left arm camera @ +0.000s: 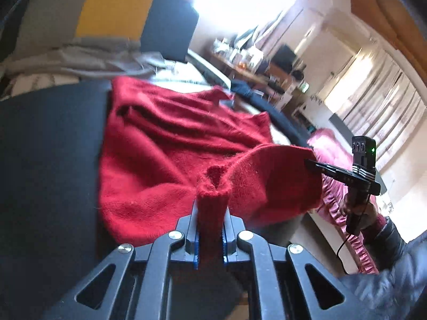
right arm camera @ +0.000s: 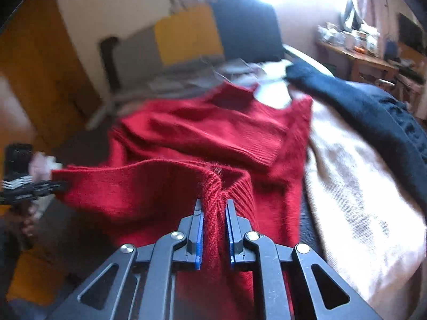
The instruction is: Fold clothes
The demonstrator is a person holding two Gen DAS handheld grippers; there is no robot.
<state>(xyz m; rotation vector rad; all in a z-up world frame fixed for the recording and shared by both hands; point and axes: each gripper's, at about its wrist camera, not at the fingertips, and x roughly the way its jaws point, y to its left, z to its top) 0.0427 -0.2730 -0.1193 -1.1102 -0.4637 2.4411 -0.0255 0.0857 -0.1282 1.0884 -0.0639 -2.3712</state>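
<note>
My left tongs [left arm camera: 212,213] clamp the red sweater's [left arm camera: 165,144] ribbed hem low in frame; my right tongs [right arm camera: 214,213] pinch the same hem. The sweater lies mid-frame on the bed [right arm camera: 347,165]. I'd keep both corners level, edge taut.

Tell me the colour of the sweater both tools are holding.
Red sweater, clearest in the right wrist view.
</note>
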